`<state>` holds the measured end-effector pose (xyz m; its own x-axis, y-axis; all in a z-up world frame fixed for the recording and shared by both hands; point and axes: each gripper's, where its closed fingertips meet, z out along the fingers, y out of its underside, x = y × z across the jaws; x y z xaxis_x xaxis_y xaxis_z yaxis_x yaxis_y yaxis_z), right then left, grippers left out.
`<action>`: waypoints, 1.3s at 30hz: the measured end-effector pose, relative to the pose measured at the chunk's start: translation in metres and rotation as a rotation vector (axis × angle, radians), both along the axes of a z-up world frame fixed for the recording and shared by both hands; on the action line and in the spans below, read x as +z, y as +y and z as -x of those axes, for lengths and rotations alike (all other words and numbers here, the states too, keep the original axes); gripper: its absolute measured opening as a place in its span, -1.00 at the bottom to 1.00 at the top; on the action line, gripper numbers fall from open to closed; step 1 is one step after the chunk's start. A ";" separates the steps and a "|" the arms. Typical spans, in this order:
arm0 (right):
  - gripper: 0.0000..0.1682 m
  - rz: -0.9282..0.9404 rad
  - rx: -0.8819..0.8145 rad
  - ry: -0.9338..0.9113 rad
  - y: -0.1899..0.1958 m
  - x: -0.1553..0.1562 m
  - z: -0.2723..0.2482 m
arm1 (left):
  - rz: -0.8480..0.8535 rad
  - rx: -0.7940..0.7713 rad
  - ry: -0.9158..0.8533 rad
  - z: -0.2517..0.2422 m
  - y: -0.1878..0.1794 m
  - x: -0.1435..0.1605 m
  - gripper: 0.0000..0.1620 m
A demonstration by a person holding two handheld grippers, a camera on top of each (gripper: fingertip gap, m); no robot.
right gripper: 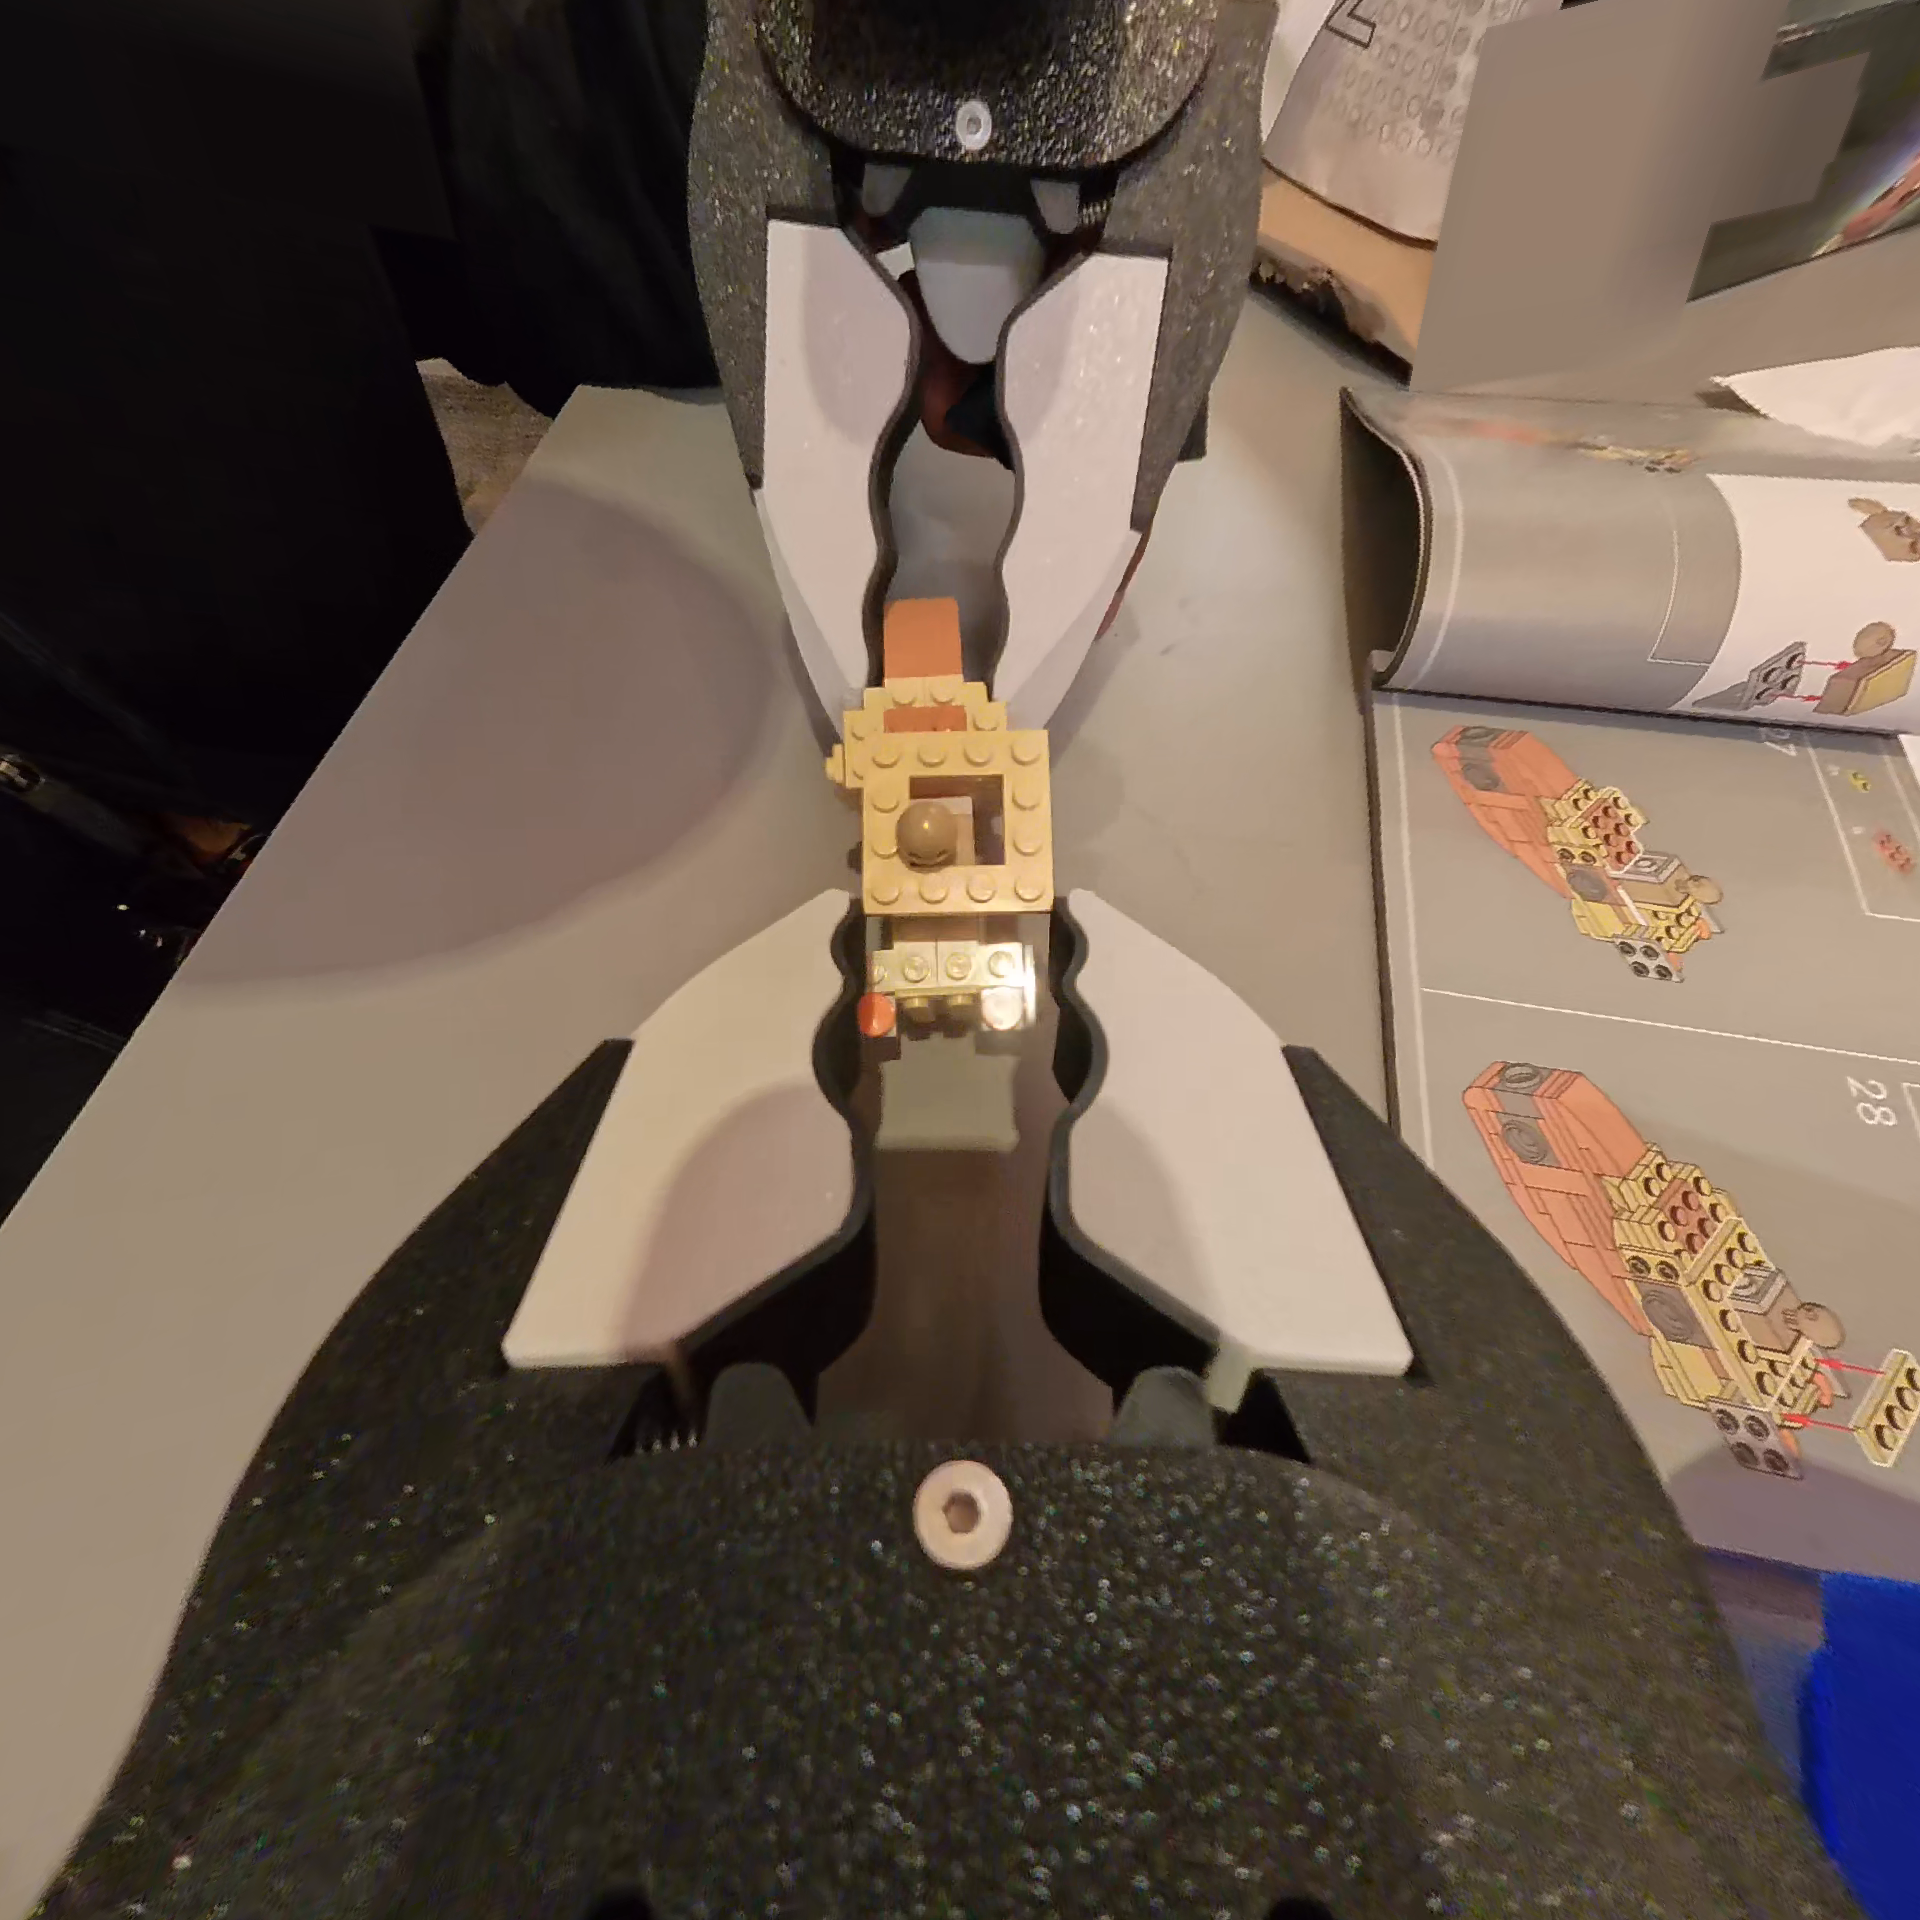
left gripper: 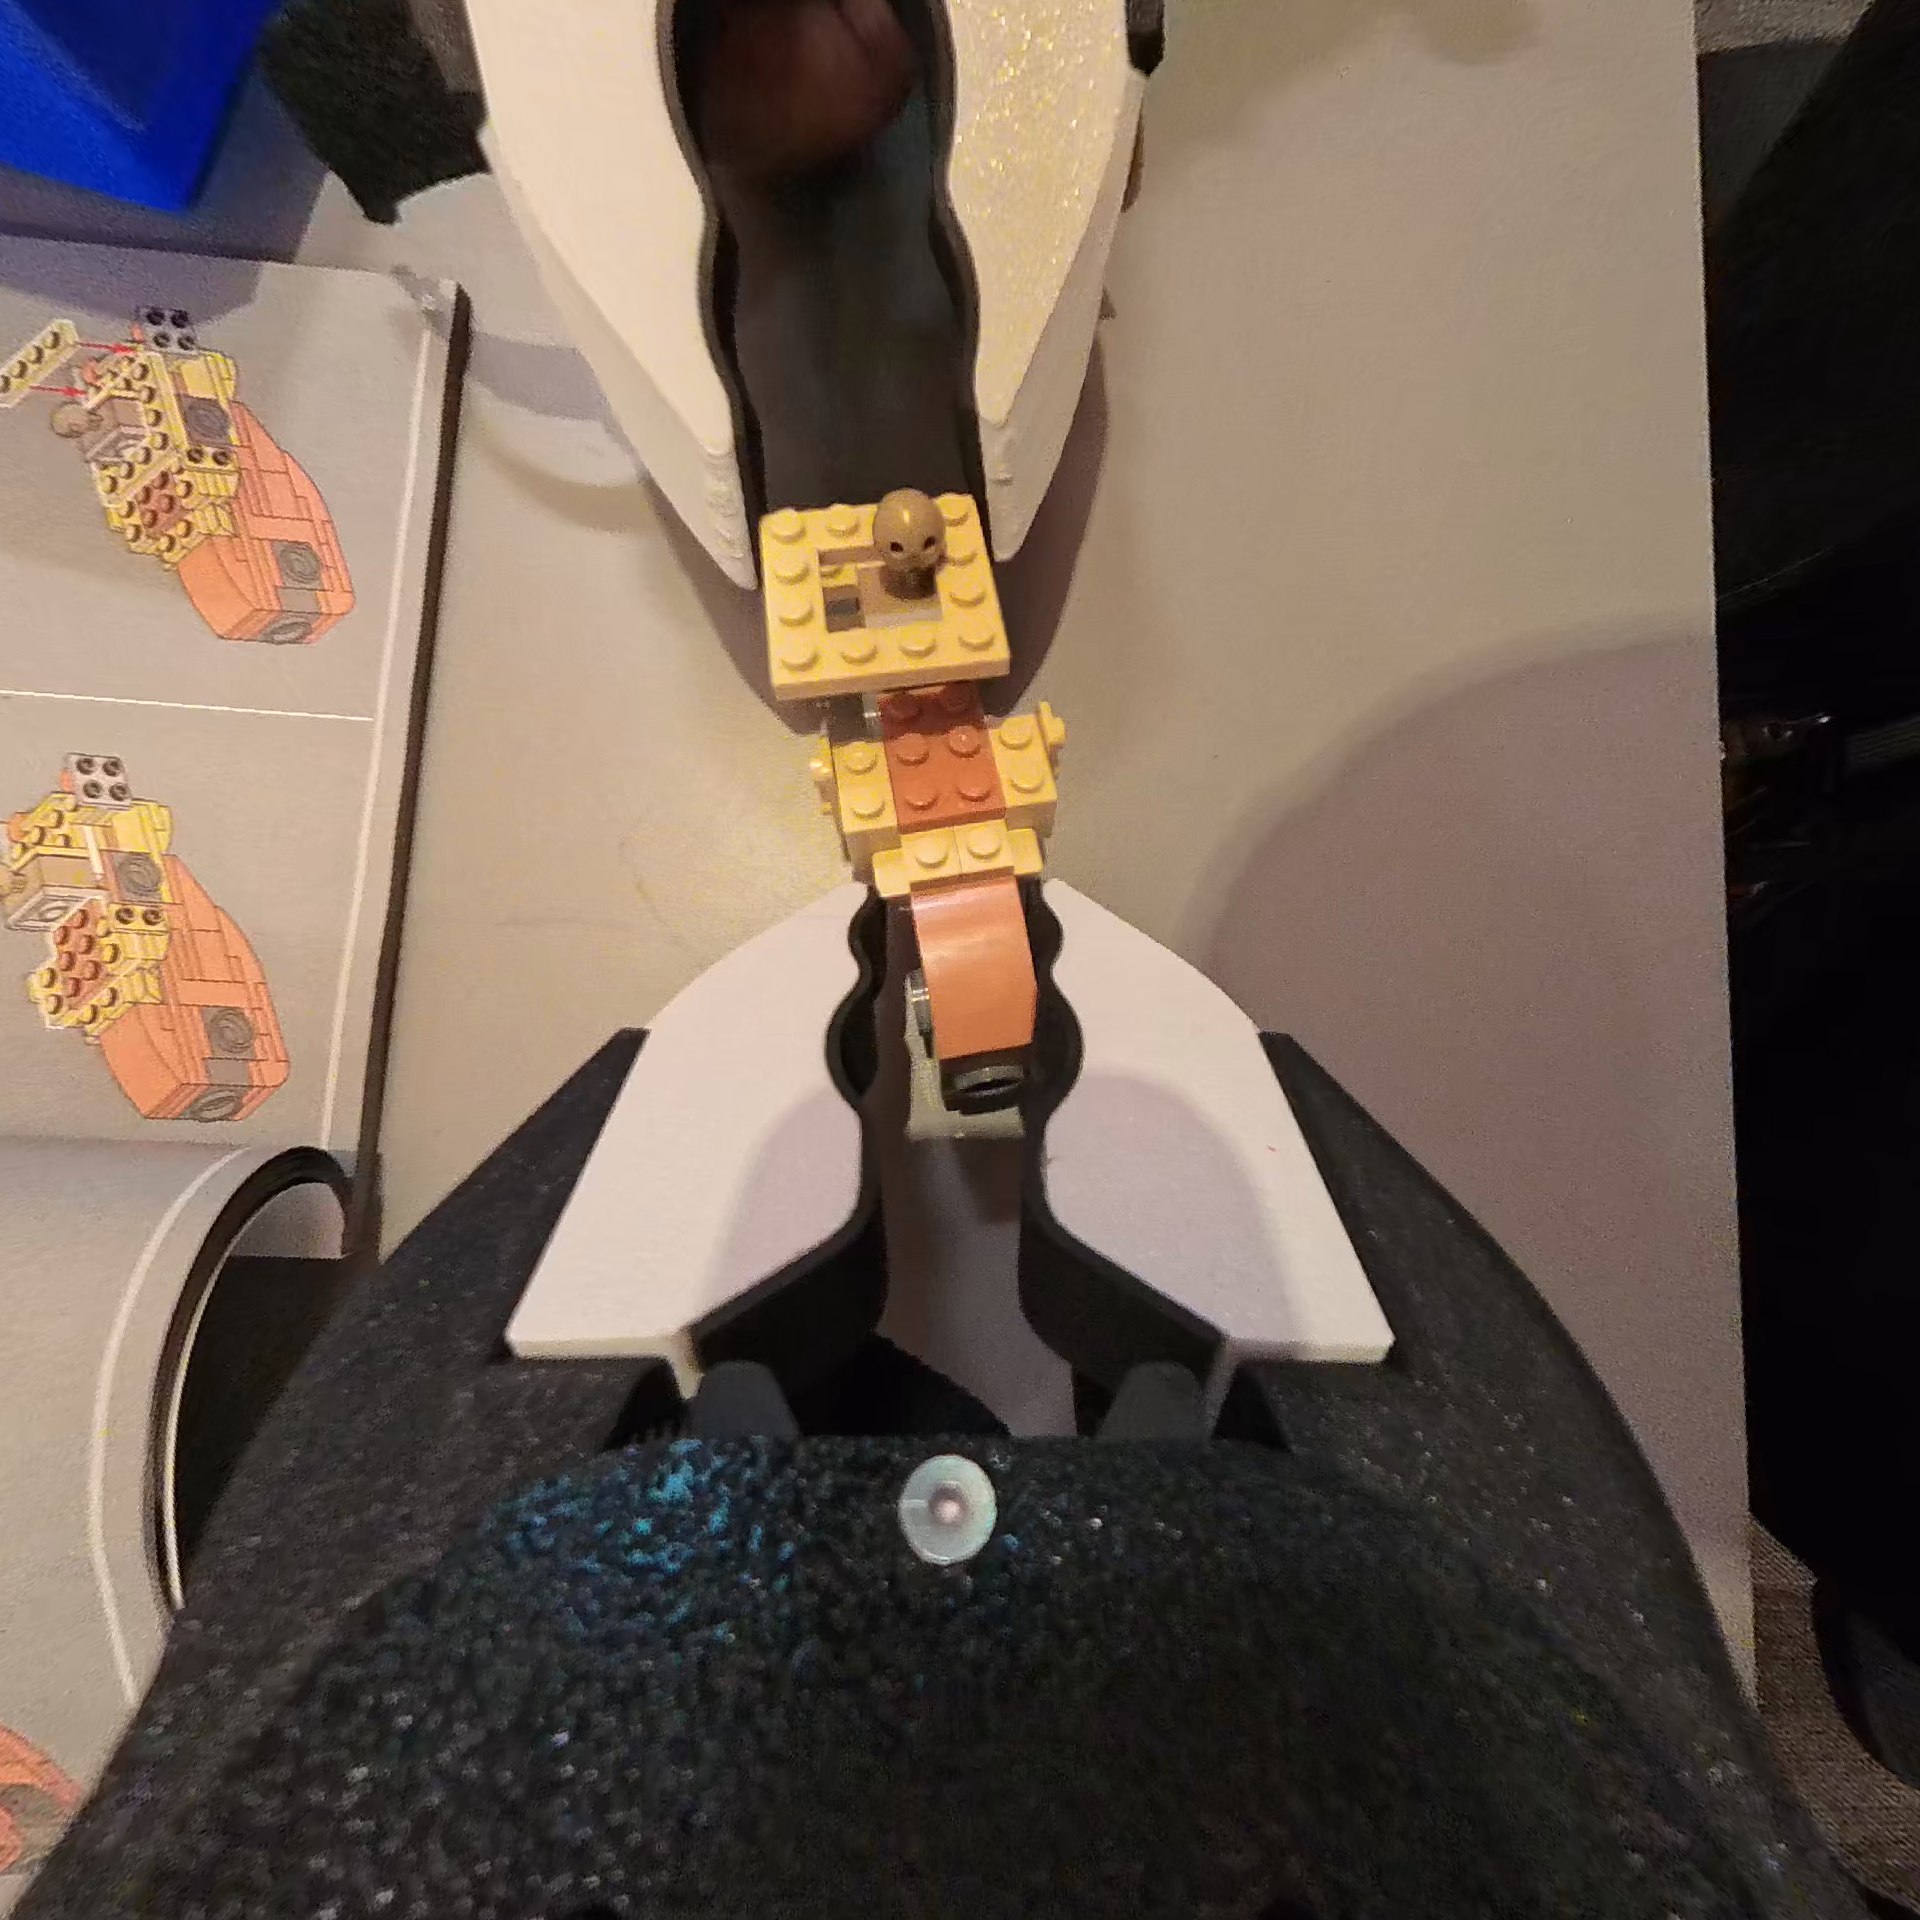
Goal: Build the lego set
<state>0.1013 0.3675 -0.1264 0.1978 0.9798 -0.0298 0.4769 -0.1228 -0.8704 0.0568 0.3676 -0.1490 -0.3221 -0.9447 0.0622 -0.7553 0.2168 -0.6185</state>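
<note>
Two tongs meet nose to nose over a pale grey counter (left gripper: 1299,416), each clamped on one end of the same small lego model (left gripper: 940,790). The left tongs (left gripper: 956,925) are clenched around the model's orange curved end (left gripper: 977,971), where a grey piece with a dark round hole sits between the white fingers (left gripper: 727,1039). The right tongs (right gripper: 951,987) grip the opposite end, pinching a row of shiny tan studded bricks (right gripper: 945,966) with a small orange-red stud (right gripper: 876,1013) sticking out at the side.

Between the two grips the model shows a tan square frame plate (right gripper: 956,821) with an open middle, and a small dark tan round head (right gripper: 925,831) standing at the edge of that opening. Beyond the frame, toward the orange end, lies a reddish-brown studded plate (left gripper: 940,758) flanked by tan bricks. The model is held clear of the counter, spanning the gap from one pair of tongs to the other.

An open instruction booklet (right gripper: 1610,1039) lies flat on the counter beside the tongs, its pages showing drawings of an orange and tan build. A blue object (left gripper: 94,94) sits at the far corner in the left wrist view, and a grey box (right gripper: 1662,208) stands behind the booklet in the right wrist view.
</note>
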 end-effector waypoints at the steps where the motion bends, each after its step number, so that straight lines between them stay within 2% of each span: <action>1: -0.60 0.000 0.001 -0.001 0.000 0.000 0.000 | 0.002 0.001 0.001 0.000 0.000 0.000 -0.69; 18: -0.60 -0.049 0.006 -0.092 -0.008 -0.005 0.000 | 0.007 0.001 0.010 0.000 -0.001 -0.001 -0.72; 39: -0.60 -0.054 -0.014 -0.099 -0.009 -0.003 0.000 | 0.002 -0.003 0.011 0.000 -0.002 -0.001 -0.73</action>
